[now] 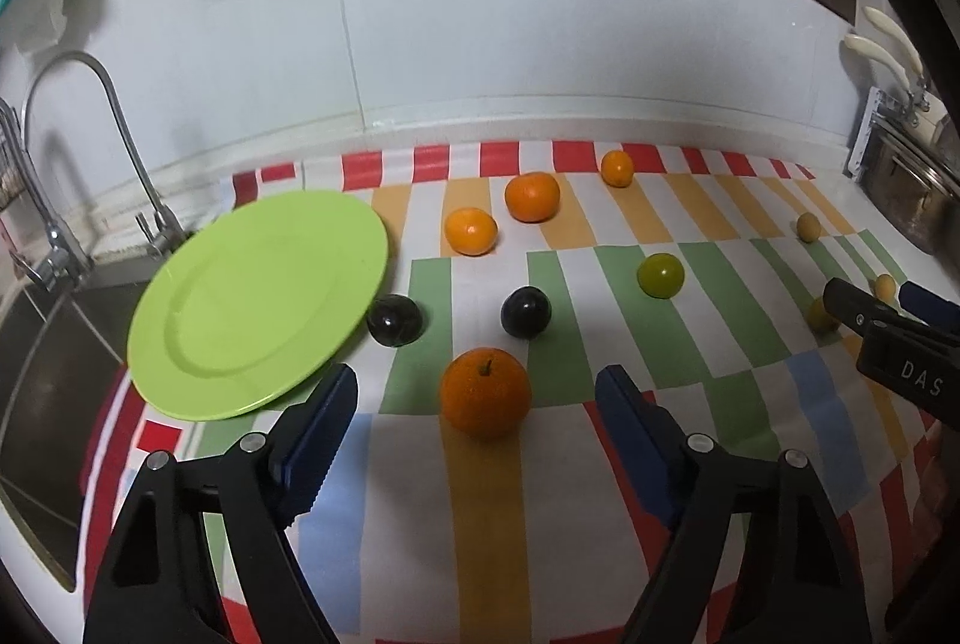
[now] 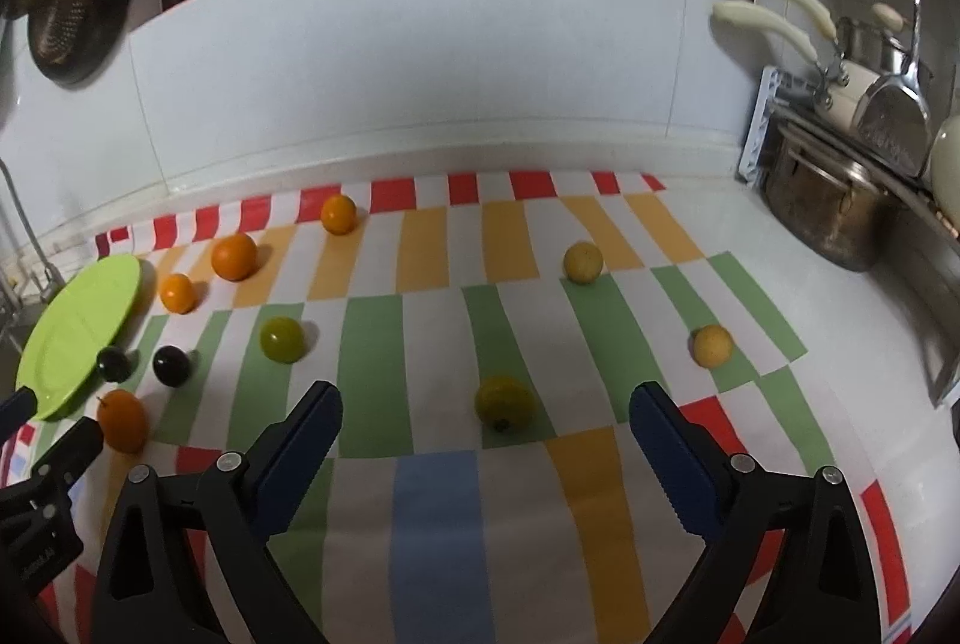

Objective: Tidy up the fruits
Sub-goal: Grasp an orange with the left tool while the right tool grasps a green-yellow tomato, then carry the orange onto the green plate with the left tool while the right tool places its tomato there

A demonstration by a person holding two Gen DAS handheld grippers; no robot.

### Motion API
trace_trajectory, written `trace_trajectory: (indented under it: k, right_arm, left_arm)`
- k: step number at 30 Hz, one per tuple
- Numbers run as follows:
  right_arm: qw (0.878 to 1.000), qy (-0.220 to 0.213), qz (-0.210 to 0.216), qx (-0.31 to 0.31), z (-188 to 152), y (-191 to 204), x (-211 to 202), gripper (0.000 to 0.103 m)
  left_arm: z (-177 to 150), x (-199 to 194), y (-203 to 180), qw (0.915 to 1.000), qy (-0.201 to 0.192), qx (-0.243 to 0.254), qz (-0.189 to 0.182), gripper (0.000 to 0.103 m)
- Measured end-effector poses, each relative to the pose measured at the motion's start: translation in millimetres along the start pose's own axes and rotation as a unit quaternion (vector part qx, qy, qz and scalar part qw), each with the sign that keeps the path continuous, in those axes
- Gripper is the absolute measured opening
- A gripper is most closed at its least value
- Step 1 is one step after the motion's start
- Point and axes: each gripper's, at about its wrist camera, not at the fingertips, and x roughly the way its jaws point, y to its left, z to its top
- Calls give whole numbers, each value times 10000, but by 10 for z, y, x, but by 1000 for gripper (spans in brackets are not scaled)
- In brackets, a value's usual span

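Bench: kitchen bench (image 2: 708,218) is lying under a striped cloth (image 2: 432,512), a sink (image 1: 54,356) sitting at its left end and pots at its right.
Plate: lime-green plate (image 1: 252,302) is resting at the cloth's left edge, nothing on it, probably the place for sorted fruit.
Left hand-held gripper: left hand-held gripper (image 1: 474,422) is pointing down at the stemmed orange (image 1: 485,392); its jaws are standing apart with nothing pressed between them.
Left target: that orange is lying dead ahead, centred between the blue pads and apart from both; round, so no long axis is mattering.
Right hand-held gripper: right hand-held gripper (image 2: 486,434) is hovering with jaws wide, gripping nothing.
Right target: yellow-green fruit (image 2: 503,403) is sitting straight ahead, just beyond the tips.
Nearer hand: left for the orange and the two dark plums (image 1: 527,311), right for the pale yellow fruits (image 2: 713,345).
Judgement: each hand looks lined up to advance and close.
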Motion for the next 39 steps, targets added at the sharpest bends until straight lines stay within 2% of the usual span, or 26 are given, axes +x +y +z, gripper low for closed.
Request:
trace_trajectory:
  k: [2,4,7,11,13,16,20,22,26,28,33,39]
  right_arm:
    - [10000,66,-27,-59,5,18,65,92]
    - [9999,153,-24,-75,3,27,124,87]
    - [9996,276,-40,-31,-3,22,196,84]
    - [9992,402,-31,-42,-7,30,298,77]
    - [9988,485,-16,-39,-16,38,353,71]
    - [9982,598,3,-36,-18,55,426,67]
    - [9978,660,-18,-64,-13,72,483,58]
    - [9975,706,-30,-53,-16,69,501,47]
    - [9967,814,-48,-19,-41,56,541,38]
    - [9966,819,-14,-17,-48,60,536,31]
    - [9971,732,156,-145,-31,109,470,29]
    - [9957,561,575,-469,-16,309,250,29]
  left_arm:
    - [1,62,14,9999,95,-64,-31,75]
    - [-5,128,22,9997,216,-72,-66,73]
    - [-21,199,17,9993,330,-95,-115,69]
    - [-25,270,20,9990,423,-104,-118,62]
    - [-22,292,41,9988,428,-180,-175,59]
    - [-13,329,41,9988,438,-181,-139,58]
    - [2,388,42,9982,522,-195,-238,46]
    - [0,414,26,9979,563,-165,-276,44]
    - [-1,406,7,9982,529,-96,-253,41]
    - [1,407,2,9983,531,-60,-253,41]
    - [-2,398,20,9981,543,-38,-299,40]
    - [7,320,55,9984,456,-59,-329,40]
